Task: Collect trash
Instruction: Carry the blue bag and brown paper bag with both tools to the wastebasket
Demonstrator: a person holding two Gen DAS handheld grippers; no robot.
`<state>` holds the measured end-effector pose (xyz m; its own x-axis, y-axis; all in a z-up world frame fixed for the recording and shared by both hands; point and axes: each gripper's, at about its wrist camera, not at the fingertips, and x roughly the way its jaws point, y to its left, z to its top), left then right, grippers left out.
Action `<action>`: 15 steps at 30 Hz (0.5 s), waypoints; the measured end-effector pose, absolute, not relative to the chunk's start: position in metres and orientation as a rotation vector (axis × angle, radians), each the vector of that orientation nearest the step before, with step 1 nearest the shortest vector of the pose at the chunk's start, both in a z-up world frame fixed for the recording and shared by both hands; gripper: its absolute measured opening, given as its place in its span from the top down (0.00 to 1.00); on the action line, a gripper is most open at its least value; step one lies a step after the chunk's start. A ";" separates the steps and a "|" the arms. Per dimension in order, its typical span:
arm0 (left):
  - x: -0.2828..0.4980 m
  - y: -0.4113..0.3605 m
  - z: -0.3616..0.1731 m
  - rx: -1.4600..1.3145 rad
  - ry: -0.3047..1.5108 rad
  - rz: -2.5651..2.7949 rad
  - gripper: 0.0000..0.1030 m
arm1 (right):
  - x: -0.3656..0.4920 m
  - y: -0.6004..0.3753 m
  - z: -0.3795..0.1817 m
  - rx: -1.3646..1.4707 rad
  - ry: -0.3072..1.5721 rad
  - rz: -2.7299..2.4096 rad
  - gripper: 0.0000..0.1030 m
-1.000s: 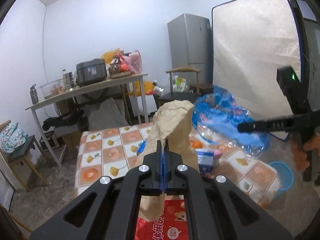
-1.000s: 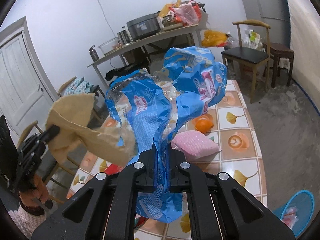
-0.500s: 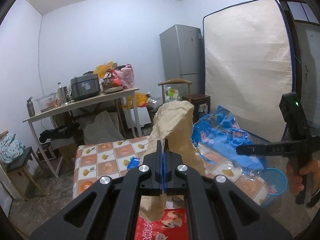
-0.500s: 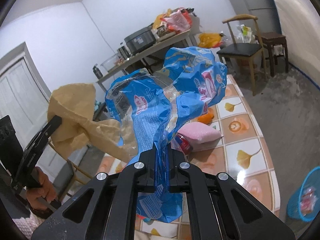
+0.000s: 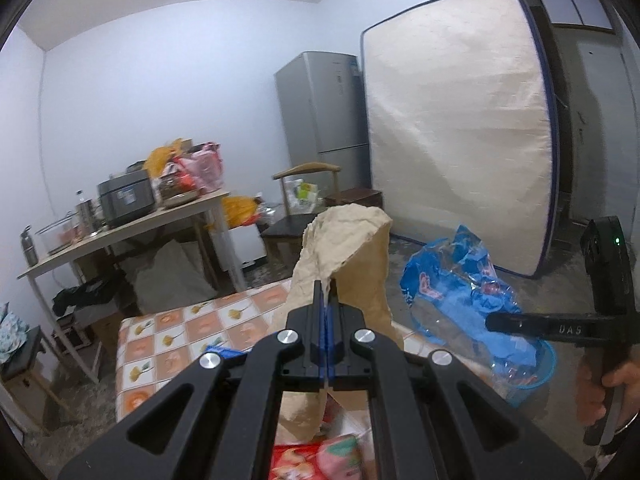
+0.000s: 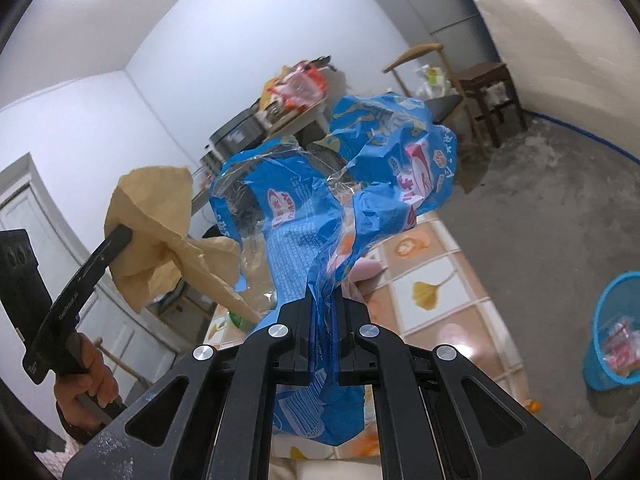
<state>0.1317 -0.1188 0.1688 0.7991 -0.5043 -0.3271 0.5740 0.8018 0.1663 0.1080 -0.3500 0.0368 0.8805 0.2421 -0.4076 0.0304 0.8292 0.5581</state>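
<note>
Both held pieces of trash now hang farther to the right than a second ago. The blue wrapper in the right gripper moves off the tiled table and sits over the blue bin on the floor. The brown paper bag follows in the left gripper, while the right wrist rolls, tilting its view.

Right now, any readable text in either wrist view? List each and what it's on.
"DAS" on the black arm of the right tool.
Crumpled blue plastic wrapper held in the right tool: red-and-white logos and fine white print, too distorted to read.
Arm of the left tool: small white lettering, too blurred.
Grey fridge: door stickers, too small.
Red packet on the tiled table: print unreadable.
Crumpled brown paper bag: none.
</note>
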 end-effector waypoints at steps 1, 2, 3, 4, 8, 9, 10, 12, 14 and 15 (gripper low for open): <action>0.131 -0.129 0.168 0.267 0.277 -0.603 1.00 | 0.105 -0.355 0.036 0.594 0.484 0.109 0.96; 0.135 -0.134 0.168 0.267 0.280 -0.614 1.00 | 0.101 -0.361 0.035 0.601 0.480 0.100 0.96; 0.134 -0.142 0.167 0.269 0.283 -0.627 1.00 | 0.098 -0.365 0.035 0.605 0.477 0.093 0.96; 0.134 -0.150 0.166 0.271 0.285 -0.639 1.00 | 0.096 -0.370 0.034 0.611 0.475 0.083 0.96; 0.134 -0.184 0.162 0.288 0.295 -0.695 1.00 | 0.083 -0.389 0.030 0.636 0.463 0.050 0.96; 0.133 -0.193 0.162 0.293 0.299 -0.710 1.00 | 0.081 -0.393 0.029 0.642 0.460 0.043 0.96; 0.134 -0.202 0.160 0.299 0.303 -0.724 1.00 | 0.078 -0.398 0.028 0.650 0.457 0.033 0.96; 0.135 -0.222 0.156 0.307 0.317 -0.759 1.00 | 0.074 -0.408 0.025 0.665 0.452 0.015 0.96; 0.138 -0.237 0.152 0.313 0.328 -0.788 1.00 | 0.070 -0.415 0.021 0.678 0.448 -0.002 0.96; 0.137 -0.244 0.150 0.316 0.332 -0.799 1.00 | 0.068 -0.418 0.020 0.683 0.447 -0.011 0.96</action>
<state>0.1371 -0.2444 0.1505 0.6513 -0.6422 -0.4042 0.7397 0.6561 0.1497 0.0681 -0.4184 0.0196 0.9054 0.1351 -0.4024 0.1538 0.7792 0.6076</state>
